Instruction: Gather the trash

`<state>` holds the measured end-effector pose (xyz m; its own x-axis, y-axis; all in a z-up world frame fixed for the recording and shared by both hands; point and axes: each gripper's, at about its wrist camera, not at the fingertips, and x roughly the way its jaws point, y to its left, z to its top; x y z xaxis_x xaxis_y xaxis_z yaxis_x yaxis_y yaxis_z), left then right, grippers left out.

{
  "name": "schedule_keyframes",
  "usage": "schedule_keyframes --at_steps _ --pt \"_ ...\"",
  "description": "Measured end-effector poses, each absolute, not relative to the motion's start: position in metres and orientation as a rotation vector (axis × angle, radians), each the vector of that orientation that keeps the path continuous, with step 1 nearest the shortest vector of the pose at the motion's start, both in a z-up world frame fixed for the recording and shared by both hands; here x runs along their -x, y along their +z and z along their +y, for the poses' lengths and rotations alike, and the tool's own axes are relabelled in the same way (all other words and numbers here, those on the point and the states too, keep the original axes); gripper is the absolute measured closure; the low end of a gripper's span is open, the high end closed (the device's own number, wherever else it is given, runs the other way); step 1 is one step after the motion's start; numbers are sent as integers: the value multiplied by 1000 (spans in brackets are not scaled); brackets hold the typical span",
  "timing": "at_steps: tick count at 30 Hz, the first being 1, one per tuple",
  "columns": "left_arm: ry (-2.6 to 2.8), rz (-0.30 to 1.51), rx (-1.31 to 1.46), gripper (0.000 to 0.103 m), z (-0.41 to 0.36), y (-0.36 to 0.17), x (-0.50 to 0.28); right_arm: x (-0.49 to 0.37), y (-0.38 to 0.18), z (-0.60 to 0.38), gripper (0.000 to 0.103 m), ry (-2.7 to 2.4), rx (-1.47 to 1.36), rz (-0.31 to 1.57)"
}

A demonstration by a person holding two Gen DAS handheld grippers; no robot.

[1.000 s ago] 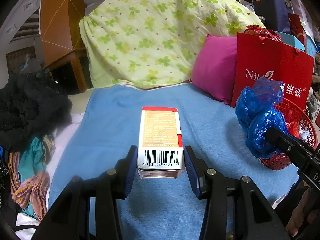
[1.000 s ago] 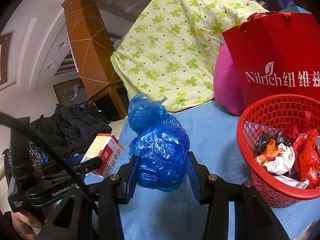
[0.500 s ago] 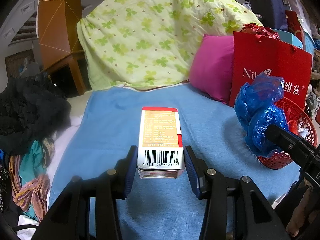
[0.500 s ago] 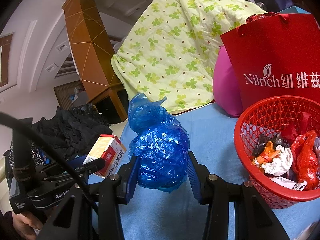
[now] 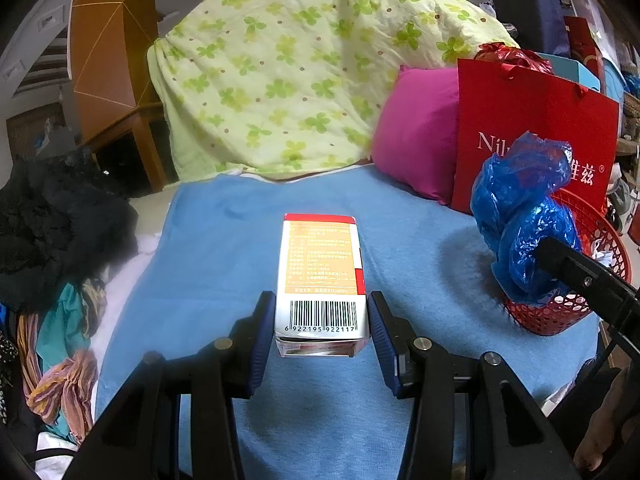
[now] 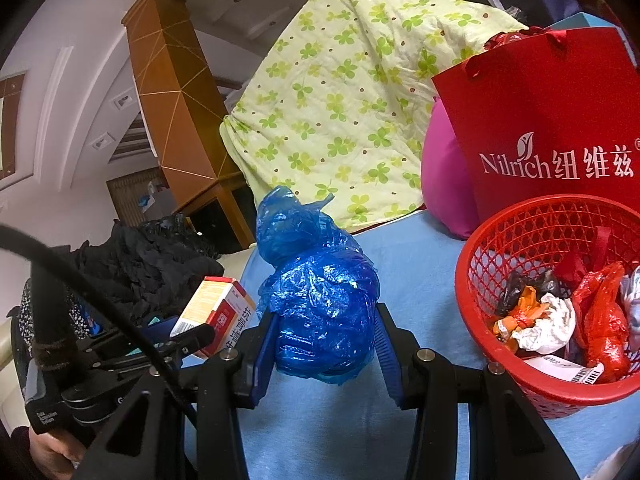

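Observation:
My left gripper (image 5: 322, 320) is shut on a white and orange medicine box (image 5: 320, 276) with a barcode, held above the blue sheet (image 5: 240, 240). The box also shows in the right wrist view (image 6: 214, 312). My right gripper (image 6: 326, 336) is shut on a crumpled blue plastic bag (image 6: 316, 288), held just left of the red mesh basket (image 6: 520, 224). The bag (image 5: 520, 216) and the basket (image 5: 540, 316) also show in the left wrist view. The basket holds several crumpled wrappers and a red bag.
A red paper gift bag (image 6: 552, 120) and a pink pillow (image 5: 420, 132) stand behind the basket. A green clover quilt (image 5: 300, 60) is piled at the back. Dark clothes (image 5: 52, 220) lie on the left. A wooden cabinet (image 6: 176, 100) stands at the back left.
Both grippers keep their holds. The right gripper with the blue bag has drifted slightly closer to the basket. The left gripper has barely moved.

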<state>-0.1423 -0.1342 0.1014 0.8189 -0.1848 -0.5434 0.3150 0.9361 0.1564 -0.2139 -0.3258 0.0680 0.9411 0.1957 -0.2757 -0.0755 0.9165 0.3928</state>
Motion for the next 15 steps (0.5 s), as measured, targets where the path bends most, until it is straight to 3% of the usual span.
schedule_keyframes --at_steps 15 --pt "-289 544 -275 55 -144 100 147 226 71 -332 55 142 -403 287"
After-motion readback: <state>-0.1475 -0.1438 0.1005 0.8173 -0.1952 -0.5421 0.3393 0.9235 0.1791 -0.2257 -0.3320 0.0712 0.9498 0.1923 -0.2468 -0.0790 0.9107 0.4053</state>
